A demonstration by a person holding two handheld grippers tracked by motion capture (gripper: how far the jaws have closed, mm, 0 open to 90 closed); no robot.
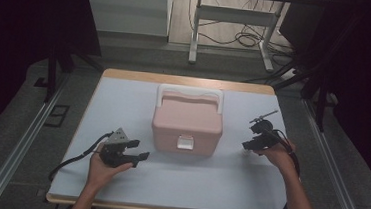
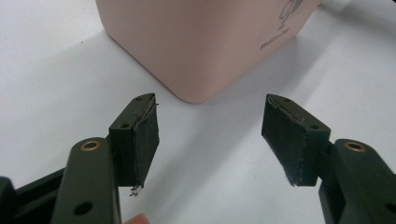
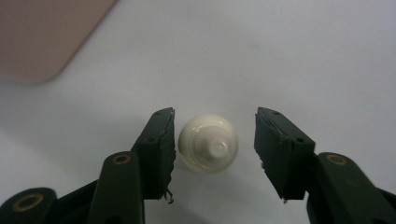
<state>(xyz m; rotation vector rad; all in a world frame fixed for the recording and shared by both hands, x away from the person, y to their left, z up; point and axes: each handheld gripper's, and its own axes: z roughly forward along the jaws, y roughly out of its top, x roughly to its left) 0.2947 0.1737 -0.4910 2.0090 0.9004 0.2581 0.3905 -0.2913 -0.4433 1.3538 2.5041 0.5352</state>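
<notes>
We see one pink box (image 1: 186,127) near the middle of the table (image 1: 217,182), which is covered by a smooth, matte pale sheet with a wooden edge showing along the far side. The box looks like hard plastic with rounded corners, a white carry handle (image 1: 190,94) folded at its far side and a white latch (image 1: 186,142) on the front face. In the left gripper view its near lower corner (image 2: 196,60) shows a satin finish and small dark print on one side.

One small cream-white object (image 3: 208,143) sits on the sheet: round, domed, glossy, with a raised nub at its centre, like a cap or knob seen from above. It lies between the jaws of the right gripper (image 3: 215,144), close to one pad and apart from the other; those jaws stand spread and do not press on it. In the high view the right gripper (image 1: 253,141) is held low over the sheet to the right of the box, the right hand (image 1: 281,154) behind it, forearm running in from the lower edge.

The left gripper (image 1: 137,150) is open with nothing between its pads (image 2: 142,140), which are flat, black and rubbery with frayed edges. The left hand (image 1: 102,165) holds it pointing toward the box's front-left corner, near but apart from it.

Two grippers, two hands, one box, one cap.
</notes>
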